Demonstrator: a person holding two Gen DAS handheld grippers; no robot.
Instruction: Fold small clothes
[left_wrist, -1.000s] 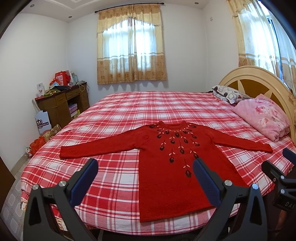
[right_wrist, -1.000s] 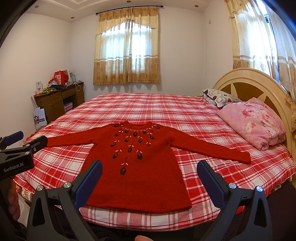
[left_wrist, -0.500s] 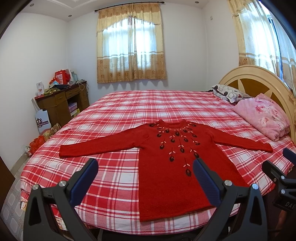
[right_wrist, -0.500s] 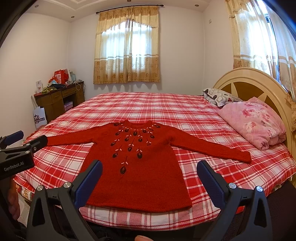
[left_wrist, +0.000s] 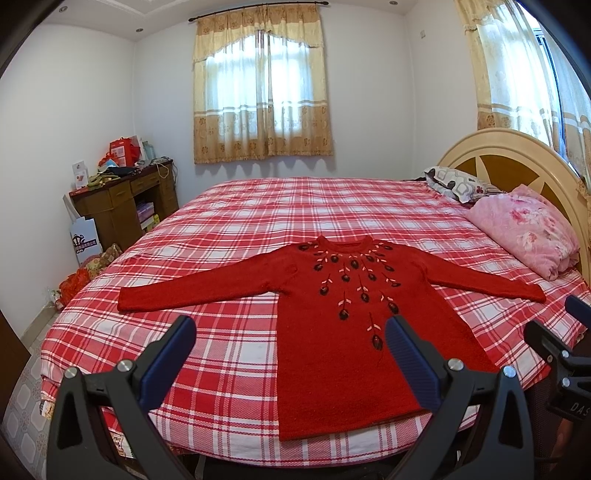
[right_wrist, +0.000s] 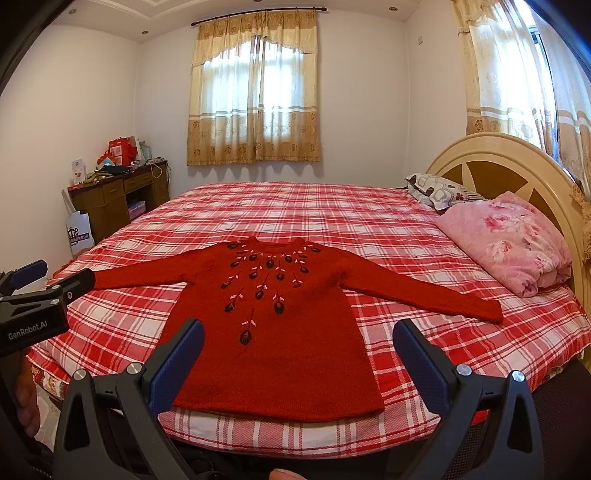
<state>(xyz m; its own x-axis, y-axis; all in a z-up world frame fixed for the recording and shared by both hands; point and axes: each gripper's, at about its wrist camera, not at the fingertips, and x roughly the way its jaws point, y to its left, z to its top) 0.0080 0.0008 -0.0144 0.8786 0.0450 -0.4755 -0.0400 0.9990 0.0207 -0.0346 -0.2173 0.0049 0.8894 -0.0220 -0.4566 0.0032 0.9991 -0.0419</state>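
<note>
Left gripper (left_wrist: 290, 338) and right gripper (right_wrist: 298, 339): both held short of the bed's near edge, jaws wide apart, nothing between them; each is also seen from the other's cam at frame edge. Red knit sweater (right_wrist: 280, 328) w/ embroidered leaf motifs lies flat, front up, on the red plaid bedspread (right_wrist: 369, 221); sleeves spread to either side, neckline toward the far side, hem just beside the near bed edge. Pink floral quilt (right_wrist: 509, 240) and patterned pillow (right_wrist: 439, 188) sit by the headboard (right_wrist: 517, 162), well apart from the garment; cluttered wooden desk (left_wrist: 122, 199) stands at left wall. No fold begun yet. Risks (judged): knit is thick and limp, so a pinch may catch the bedspread along w/ the sleeve and drag both; a shallow grip on one layer could slip mid-fold; uneven lift btw. the two sides would skew the fold line; hem near the edge could slide off if tugged toward the holder.
</note>
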